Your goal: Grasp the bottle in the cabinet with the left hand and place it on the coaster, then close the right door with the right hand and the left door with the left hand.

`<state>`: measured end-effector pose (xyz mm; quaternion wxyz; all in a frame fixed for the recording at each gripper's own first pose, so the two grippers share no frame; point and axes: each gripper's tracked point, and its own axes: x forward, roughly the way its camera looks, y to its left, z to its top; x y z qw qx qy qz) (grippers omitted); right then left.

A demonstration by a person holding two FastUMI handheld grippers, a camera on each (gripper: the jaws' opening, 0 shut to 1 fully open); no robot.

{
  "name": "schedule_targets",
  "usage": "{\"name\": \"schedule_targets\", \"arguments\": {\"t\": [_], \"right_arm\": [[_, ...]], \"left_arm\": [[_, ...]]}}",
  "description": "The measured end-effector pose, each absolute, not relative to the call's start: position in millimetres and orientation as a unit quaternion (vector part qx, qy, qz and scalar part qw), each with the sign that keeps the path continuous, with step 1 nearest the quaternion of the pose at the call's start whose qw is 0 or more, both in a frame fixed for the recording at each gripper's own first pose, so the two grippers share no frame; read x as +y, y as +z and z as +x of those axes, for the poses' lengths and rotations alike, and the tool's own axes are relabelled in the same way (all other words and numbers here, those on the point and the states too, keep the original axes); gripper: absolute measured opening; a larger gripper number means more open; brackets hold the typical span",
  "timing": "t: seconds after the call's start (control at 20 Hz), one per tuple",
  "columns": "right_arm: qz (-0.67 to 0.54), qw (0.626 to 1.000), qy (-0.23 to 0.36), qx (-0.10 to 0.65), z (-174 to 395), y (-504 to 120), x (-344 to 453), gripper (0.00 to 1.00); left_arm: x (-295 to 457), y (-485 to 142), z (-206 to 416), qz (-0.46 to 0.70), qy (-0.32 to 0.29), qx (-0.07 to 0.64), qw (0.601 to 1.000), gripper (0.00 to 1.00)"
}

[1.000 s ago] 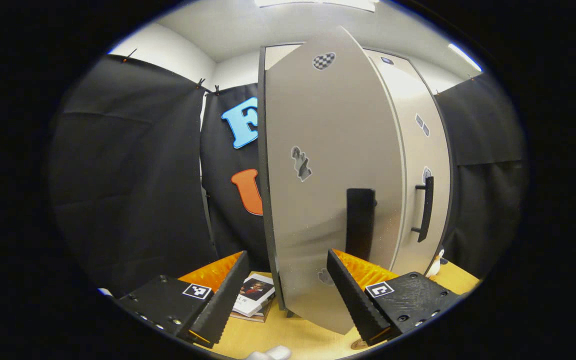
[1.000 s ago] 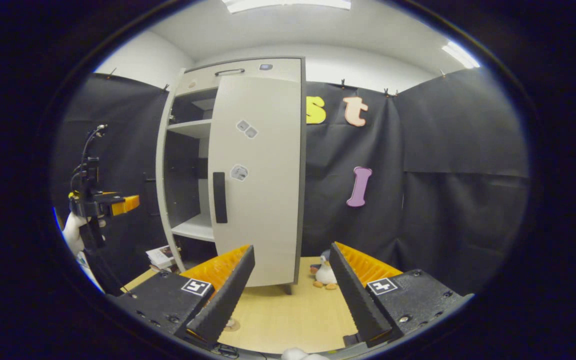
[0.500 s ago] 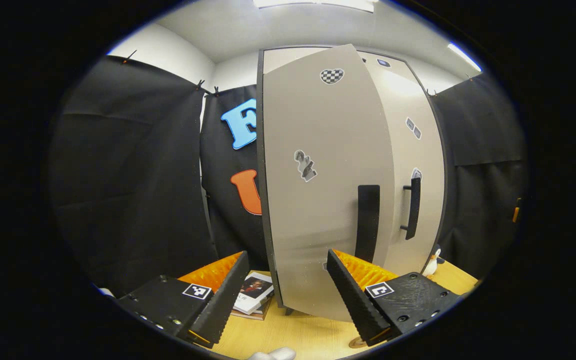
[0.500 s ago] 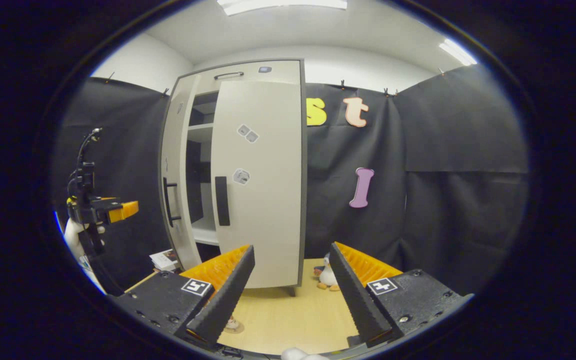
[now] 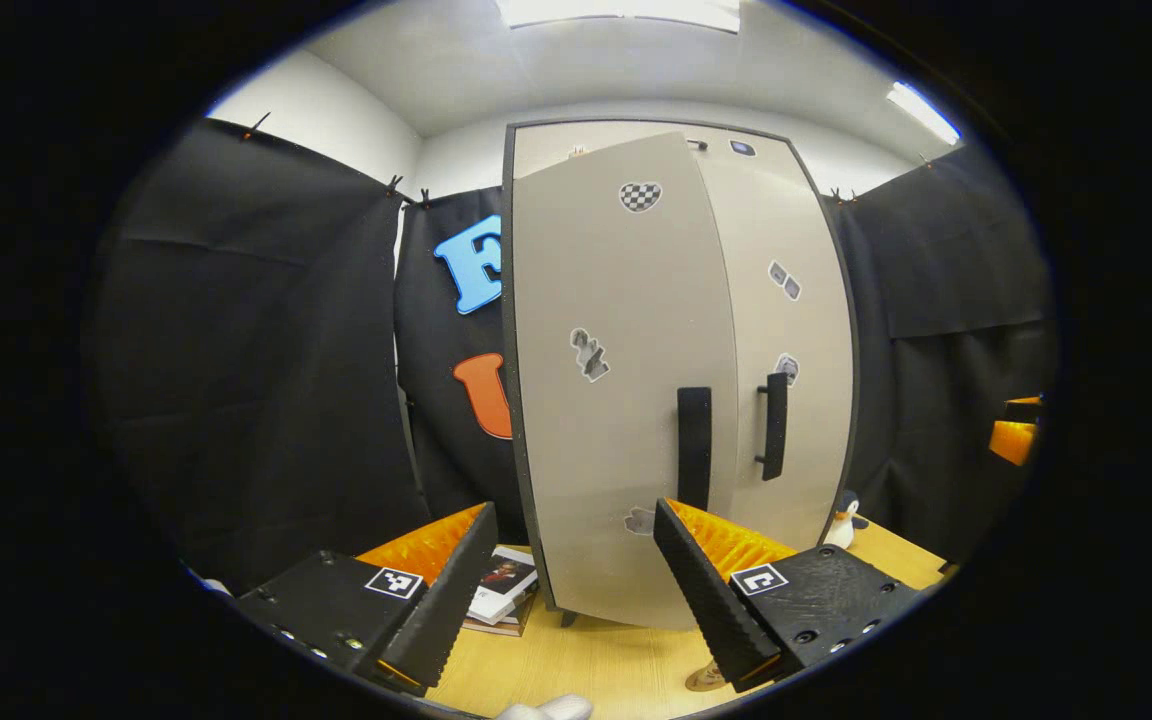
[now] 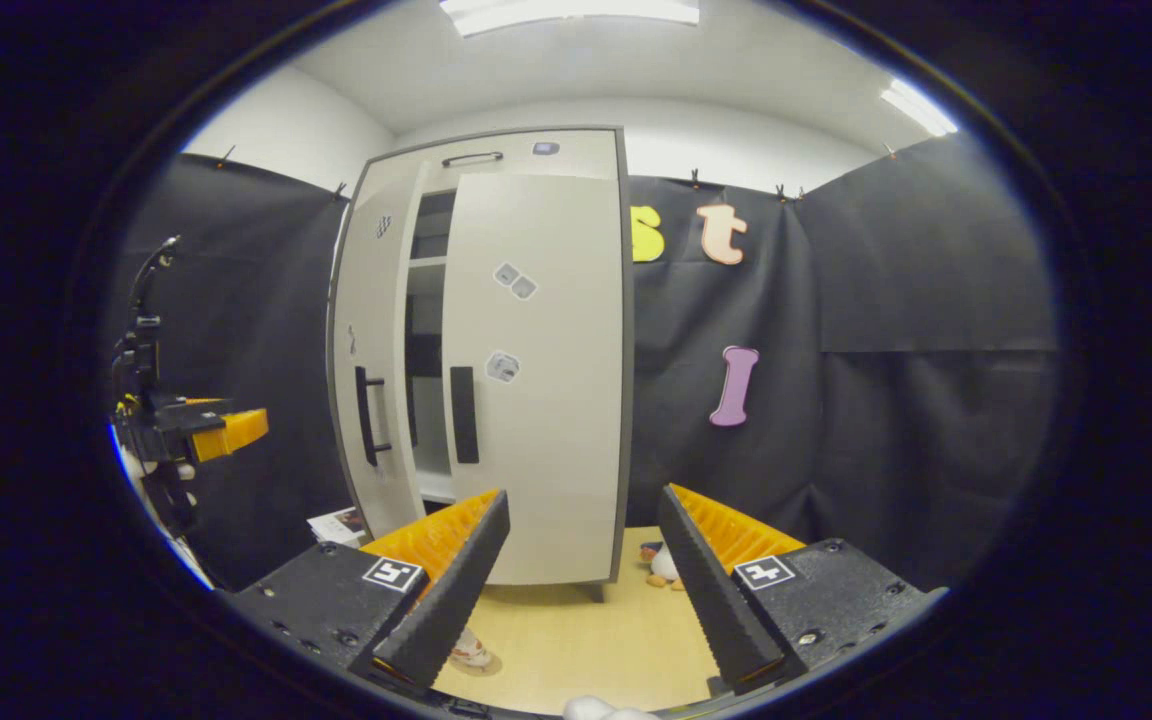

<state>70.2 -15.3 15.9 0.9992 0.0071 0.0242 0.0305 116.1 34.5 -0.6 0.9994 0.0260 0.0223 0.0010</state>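
Left door [image 5: 616, 400] is nearly home — a narrow gap shows beside the shut right door [image 6: 536, 380]. Left gripper [image 5: 576, 580] gapes wide, holding nothing; right gripper [image 6: 581, 575] likewise. Best push flat near the handle [image 5: 693, 445], steady. Bottle's spot — I cannot tell.

Each gripper, left gripper [image 5: 571, 585] and right gripper [image 6: 576, 585], carries two long wedge-shaped fingers [image 5: 446, 590] with ridged inner faces, mounted on black blocks set with small screws; each block bears a square black-and-white marker [image 5: 394, 582]. A white glove [image 5: 546, 709] peeks below.
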Motion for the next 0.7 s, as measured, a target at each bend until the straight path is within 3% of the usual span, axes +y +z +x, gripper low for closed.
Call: {"name": "schedule_targets", "arguments": {"t": [0.7], "right_arm": [[0.018,0.999,0.026,0.007,58.5,19.7,-1.4,0.98]], "left_arm": [[37.9,-14.6,43.0,0.029,0.013,0.034,0.999,0.96]]}}
